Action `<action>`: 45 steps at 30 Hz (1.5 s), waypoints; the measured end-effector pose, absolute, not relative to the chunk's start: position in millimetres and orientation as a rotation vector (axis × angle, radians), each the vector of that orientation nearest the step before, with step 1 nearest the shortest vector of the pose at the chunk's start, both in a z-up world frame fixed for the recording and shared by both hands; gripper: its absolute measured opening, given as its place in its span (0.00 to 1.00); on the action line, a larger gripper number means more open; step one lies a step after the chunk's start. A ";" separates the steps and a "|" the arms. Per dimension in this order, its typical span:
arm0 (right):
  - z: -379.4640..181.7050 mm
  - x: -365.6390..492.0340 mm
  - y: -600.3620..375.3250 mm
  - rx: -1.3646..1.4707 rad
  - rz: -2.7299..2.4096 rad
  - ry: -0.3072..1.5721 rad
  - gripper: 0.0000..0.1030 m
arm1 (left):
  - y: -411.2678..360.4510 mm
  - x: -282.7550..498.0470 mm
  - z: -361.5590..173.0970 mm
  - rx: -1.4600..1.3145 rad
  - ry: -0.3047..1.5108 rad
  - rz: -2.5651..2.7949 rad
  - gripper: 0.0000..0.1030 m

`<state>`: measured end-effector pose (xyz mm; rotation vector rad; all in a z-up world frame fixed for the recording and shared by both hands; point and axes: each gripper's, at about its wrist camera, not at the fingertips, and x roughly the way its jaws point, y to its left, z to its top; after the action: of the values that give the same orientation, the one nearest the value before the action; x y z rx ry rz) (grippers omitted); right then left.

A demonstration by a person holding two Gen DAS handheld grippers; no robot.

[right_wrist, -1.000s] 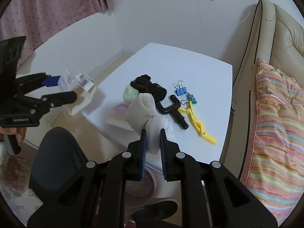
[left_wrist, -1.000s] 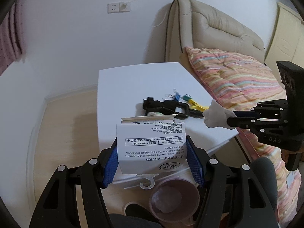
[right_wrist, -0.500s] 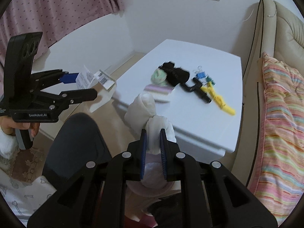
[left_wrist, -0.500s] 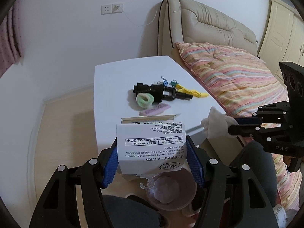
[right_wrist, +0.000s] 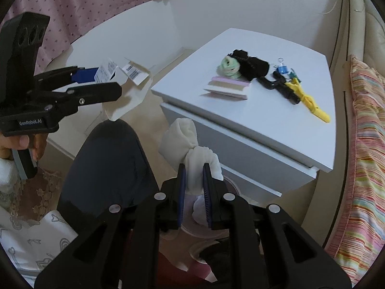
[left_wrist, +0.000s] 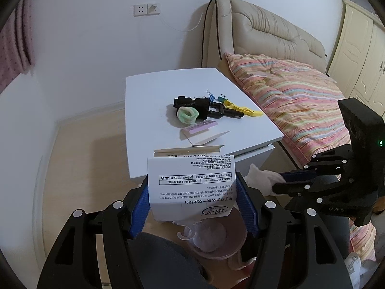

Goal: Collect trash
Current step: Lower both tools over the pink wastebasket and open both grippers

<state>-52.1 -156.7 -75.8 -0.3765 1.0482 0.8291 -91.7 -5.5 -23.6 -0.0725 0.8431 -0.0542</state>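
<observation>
Left claw (left_wrist: 192, 192) clamped on white printed carton (left_wrist: 190, 187), held over pink bin (left_wrist: 216, 238) below worktop (left_wrist: 149, 110) edge. Right claw (right_wrist: 194, 185) jaws just eased apart a bit, white cloth wad (right_wrist: 190, 144) still between pads, also above the bin. Clips, scrunchie, card remain on worktop.

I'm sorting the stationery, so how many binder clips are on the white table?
2. A blue binder clip lies at the table's far side beside the black tool, and a green binder clip sits right next to it, by the yellow clip. Others may be hidden.
</observation>
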 end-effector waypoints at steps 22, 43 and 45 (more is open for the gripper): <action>-64.6 -43.5 -174.1 -0.322 0.703 1.019 0.97 | -17.1 -87.9 -28.3 -0.059 0.857 -0.103 0.61; -36.4 -20.7 -237.7 -0.227 0.469 0.956 0.97 | -74.7 -68.1 -55.9 0.028 0.945 -0.252 0.61; -35.4 -19.8 -241.2 -0.221 0.465 0.954 0.97 | -78.1 -66.9 -57.1 0.031 0.951 -0.268 0.65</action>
<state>-19.8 -241.2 -35.4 -0.2209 0.9538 0.4653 -66.9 -78.1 -57.1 0.0310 0.9505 -0.2681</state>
